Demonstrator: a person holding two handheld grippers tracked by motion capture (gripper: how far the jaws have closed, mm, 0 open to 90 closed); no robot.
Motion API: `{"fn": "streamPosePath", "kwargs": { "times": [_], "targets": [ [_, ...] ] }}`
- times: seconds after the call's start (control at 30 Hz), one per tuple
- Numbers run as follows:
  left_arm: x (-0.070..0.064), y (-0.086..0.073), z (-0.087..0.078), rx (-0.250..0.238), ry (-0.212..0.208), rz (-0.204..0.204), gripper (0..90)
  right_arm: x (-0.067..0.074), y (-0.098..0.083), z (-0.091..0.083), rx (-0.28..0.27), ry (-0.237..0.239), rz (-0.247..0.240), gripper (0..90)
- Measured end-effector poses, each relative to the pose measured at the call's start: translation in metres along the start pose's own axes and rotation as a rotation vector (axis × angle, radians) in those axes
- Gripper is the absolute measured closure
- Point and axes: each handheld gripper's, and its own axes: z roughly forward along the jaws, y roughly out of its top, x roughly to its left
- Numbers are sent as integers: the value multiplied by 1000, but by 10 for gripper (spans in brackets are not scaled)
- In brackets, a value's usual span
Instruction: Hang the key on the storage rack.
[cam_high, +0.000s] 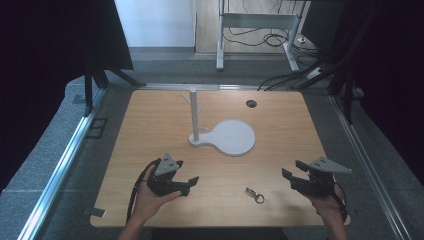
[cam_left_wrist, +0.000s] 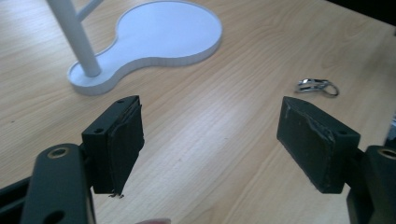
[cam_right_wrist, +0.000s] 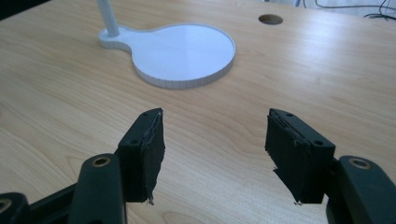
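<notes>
The wooden table (cam_high: 150, 150) carries a white stand (cam_high: 222, 136) mid-board, its upright post (cam_high: 193, 112) with side pegs beside a round tray, probably there to hang small items. The left gripper (cam_high: 186, 175) and right gripper (cam_high: 292, 172) hover near the front edge, both with jaws wide apart and empty, flanking the key ring (cam_high: 255, 195). It lies flat between them, its long axis running diagonally, ring end toward the person

Even, soft overhead light on the table (cam_high: 150, 120), dark at the upper corners; near parts of the gripper views blur.
</notes>
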Motion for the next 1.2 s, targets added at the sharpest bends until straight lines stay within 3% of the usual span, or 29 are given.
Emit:
{"fn": "streamPosePath", "kwargs": {
  "times": [0.23, 0.4, 0.53, 0.83, 1.1, 1.2],
  "targets": [
    [3, -5, -1, 4, -5, -18, 233, 0, -6, 2, 22, 15, 1, 383],
    [0, -5, -4, 19, -12, 7, 232, 7, -3, 6, 41, 22, -28, 401],
    [3, -7, -6, 15, -26, -14, 232, 13, -1, 9, 58, 30, -44, 421],
    [5, -8, -6, 46, -40, -12, 234, 14, 0, 23, 116, 30, -37, 451],
    [3, -9, -5, 60, -57, 2, 234, 23, 17, 19, 218, 55, -111, 474],
    [6, -12, -7, 72, -51, -4, 235, 28, 30, 17, 281, 69, -164, 477]
  ]
}}
